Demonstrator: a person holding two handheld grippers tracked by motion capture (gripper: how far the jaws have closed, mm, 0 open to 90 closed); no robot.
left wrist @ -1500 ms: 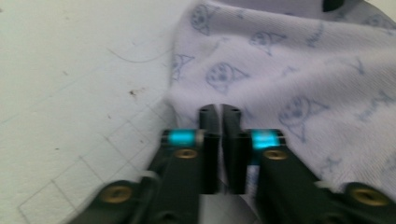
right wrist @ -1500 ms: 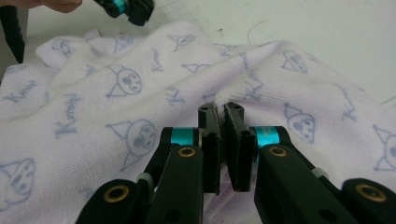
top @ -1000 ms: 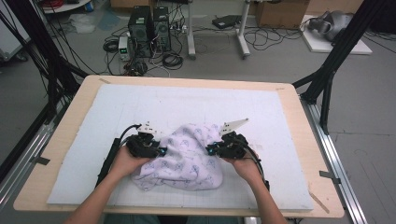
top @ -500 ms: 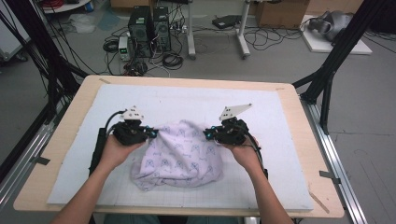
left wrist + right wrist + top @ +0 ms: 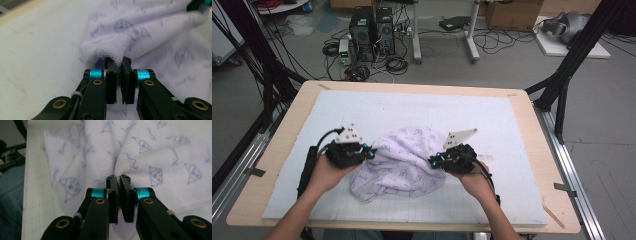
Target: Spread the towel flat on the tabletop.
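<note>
Two grippers pinch one towel

Two hand-held grippers grip a crumpled towel (image 5: pixel 399 162) that lies on the white mat (image 5: pixel 492 120), a little toward the person's side of the mat's middle. The towel is pale lilac with small blue printed figures, and it sits in a rumpled heap with folds running across it.

At the towel's left edge, the left gripper (image 5: pixel 368 151) is held in the person's left hand (image 5: pixel 326 172). In the left gripper view, its jaws are clenched on a bunched fold of the towel (image 5: pixel 150 37), the cloth squeezed into the narrow slit between the two black pads (image 5: pixel 110 75). The fabric rises from that pinch into a rounded ridge.

At the towel's right edge, the right gripper (image 5: pixel 434 161) is held in the right hand (image 5: pixel 474 180). In the right gripper view, its jaws are likewise closed on a fold of the towel (image 5: pixel 155 152), with cloth caught between the pads (image 5: pixel 126 195). A stitched hem of the towel runs just to the right of that gripper's arm.

A grey three-cornered plate stands on top of each gripper, and a black cable (image 5: pixel 309 160) trails from the left one back along the forearm.

The mat covers most of a wooden table (image 5: pixel 522 100), whose bare rim shows all around the towel's mat. Beyond the table's far edge, computer towers (image 5: pixel 372 25) and loose cables lie on the floor.
</note>
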